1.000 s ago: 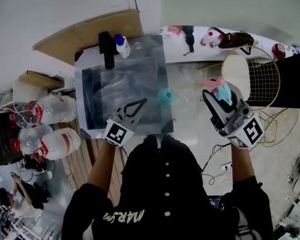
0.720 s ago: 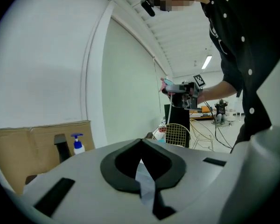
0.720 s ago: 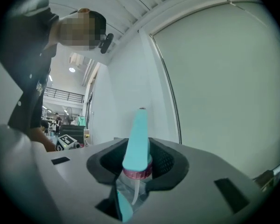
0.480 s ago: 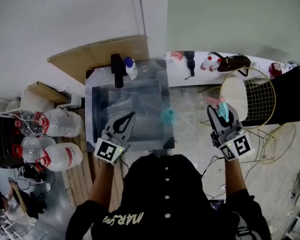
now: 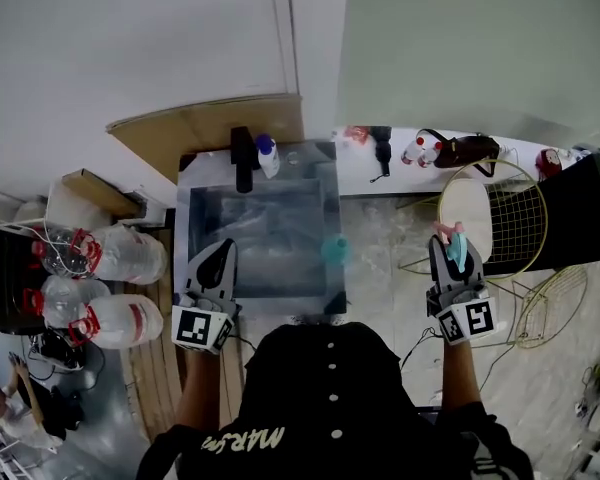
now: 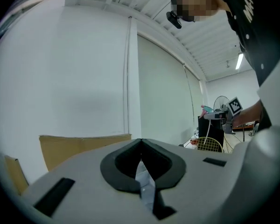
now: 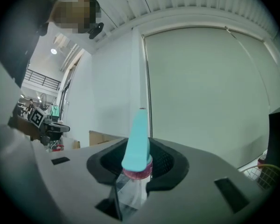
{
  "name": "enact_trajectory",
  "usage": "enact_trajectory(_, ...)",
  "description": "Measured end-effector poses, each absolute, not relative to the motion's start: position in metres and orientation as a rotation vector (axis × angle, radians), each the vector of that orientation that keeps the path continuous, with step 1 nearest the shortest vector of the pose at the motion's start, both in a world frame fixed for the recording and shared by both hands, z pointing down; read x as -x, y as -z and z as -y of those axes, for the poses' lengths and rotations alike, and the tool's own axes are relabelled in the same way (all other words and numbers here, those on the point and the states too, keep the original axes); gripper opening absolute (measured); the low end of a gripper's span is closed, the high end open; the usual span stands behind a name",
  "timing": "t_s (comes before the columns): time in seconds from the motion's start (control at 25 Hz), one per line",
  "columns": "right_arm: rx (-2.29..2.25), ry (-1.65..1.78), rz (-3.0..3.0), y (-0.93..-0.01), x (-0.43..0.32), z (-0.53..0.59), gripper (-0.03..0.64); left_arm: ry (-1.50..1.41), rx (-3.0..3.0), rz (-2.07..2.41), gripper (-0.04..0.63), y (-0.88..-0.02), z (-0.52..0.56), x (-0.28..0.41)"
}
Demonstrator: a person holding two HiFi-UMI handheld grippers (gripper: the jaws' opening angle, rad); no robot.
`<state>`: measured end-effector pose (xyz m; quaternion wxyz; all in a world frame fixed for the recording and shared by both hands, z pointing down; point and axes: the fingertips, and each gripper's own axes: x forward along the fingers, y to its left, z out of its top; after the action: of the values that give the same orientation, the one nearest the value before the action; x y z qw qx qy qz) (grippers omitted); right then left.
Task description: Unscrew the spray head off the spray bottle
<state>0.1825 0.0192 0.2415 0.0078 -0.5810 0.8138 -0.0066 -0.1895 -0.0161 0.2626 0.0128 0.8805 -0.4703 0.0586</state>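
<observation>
Spray head, light stiff plastic, probably slick, pinched at pink collar by part-open right tool; clear bottle seemingly below. Left tool closed, empty.

1. A white wall is seen beyond the glossy grey surface; a cardboard sheet is leaned against it.
2. Large water bottles are laid at the left.
3. A gold wire chair is placed at the right.
4. A strip light is mounted on the slatted ceiling.
</observation>
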Motion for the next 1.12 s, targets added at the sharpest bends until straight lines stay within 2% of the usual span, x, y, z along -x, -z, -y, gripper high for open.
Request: enact_trajectory(1.12, 1.803, 0.038, -2.518, -0.225, -0.167, -0.002, 0.133, -0.274, -2.777, 1.511, 0.025, -0.268, 0.016, 0.185)
